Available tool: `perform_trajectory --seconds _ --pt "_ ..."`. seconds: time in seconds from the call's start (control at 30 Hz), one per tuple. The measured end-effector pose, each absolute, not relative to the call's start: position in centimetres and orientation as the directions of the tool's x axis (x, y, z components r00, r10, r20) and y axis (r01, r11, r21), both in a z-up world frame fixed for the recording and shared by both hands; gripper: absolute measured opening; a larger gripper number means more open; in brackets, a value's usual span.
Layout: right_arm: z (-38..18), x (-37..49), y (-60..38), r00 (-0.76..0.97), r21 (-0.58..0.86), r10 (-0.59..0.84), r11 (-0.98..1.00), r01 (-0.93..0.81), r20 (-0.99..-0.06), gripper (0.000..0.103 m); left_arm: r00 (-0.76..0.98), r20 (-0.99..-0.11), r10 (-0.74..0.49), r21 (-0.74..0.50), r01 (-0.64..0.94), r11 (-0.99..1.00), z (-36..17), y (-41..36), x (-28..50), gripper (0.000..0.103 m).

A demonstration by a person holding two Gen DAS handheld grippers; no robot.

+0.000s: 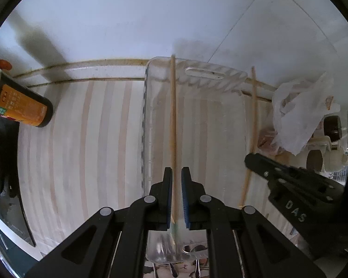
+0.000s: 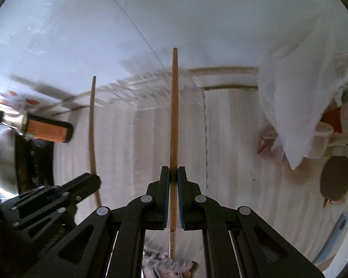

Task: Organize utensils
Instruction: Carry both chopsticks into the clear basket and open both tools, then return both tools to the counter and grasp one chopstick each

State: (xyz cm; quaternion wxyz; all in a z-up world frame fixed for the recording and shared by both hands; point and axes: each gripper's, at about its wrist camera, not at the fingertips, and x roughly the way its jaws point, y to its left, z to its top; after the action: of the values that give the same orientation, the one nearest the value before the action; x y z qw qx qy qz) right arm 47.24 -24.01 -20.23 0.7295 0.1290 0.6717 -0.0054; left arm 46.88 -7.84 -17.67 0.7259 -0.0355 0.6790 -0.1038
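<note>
We pinch one chopstick in each gripper's fingers; keep both level over the clear tray, lower together

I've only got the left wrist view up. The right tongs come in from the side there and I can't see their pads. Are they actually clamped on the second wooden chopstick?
Observer: Yes. In the right wrist view the right tongs are shut on the thin brown wooden chopstick, with a pad pressing on each side.
Operator: How much of the stick is behind the pads?
Observer: Only a short grooved tail sticks out behind them. Most of the length runs ahead of the tongs, seen against the clear plastic tray.
</note>
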Motion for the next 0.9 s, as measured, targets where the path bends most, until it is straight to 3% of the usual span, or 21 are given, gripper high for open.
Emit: perform_trajectory --seconds 0.07,0.17,0.23,0.3,0.33,0.43,0.5,0.6,0.9 --pt "-21.2 47.3 -23.9 0.056 0.182 0.175 0.966 0.183 -0.983 0.012 0.061 -0.982 -0.177 -0.170 0.107 0.980 -17.8 -7.8 46.6 0.007" --pt "-21.2 46.6 -24.1 0.057 0.160 0.152 0.970 0.181 -0.987 0.038 0.113 -0.986 -0.125 -0.113 0.102 0.988 -17.3 -7.4 46.0 0.018" --pt "-21.0 45.9 -24.3 0.074 0.140 0.128 0.974 0.179 -0.989 0.041 0.168 -0.983 -0.071 -0.058 0.082 0.995 -16.7 -6.7 45.4 0.045" --pt "-19.9 45.1 -24.6 0.100 0.121 0.104 0.977 0.175 -0.990 0.050 0.229 -0.973 -0.030 -0.016 0.064 0.998 -15.9 -6.3 44.6 0.065" --pt "-19.5 44.7 -24.9 0.112 0.111 0.092 0.978 0.175 -0.989 0.051 0.270 -0.963 -0.006 0.007 0.049 0.999 -15.4 -6.0 43.9 0.070" --pt "-17.8 42.9 -25.1 0.172 0.075 0.044 0.982 0.174 -0.984 0.064 0.346 -0.938 0.031 0.037 0.010 0.999 -14.2 -5.5 42.4 0.099" --pt "-16.6 41.6 -25.4 0.218 0.063 0.024 0.983 0.175 -0.976 0.083 0.387 -0.921 0.037 0.041 0.001 0.999 -13.5 -5.5 41.3 0.103" --pt "-15.5 39.8 -25.5 0.274 0.043 -0.007 0.983 0.177 -0.962 0.101 0.424 -0.901 0.088 0.096 0.000 0.995 -12.6 -5.8 39.8 0.103" --pt "-11.8 33.0 -27.8 0.399 0.044 -0.055 0.971 0.236 -0.915 0.103 0.477 -0.873 0.100 0.119 0.009 0.993 -10.9 -7.8 34.2 0.103"
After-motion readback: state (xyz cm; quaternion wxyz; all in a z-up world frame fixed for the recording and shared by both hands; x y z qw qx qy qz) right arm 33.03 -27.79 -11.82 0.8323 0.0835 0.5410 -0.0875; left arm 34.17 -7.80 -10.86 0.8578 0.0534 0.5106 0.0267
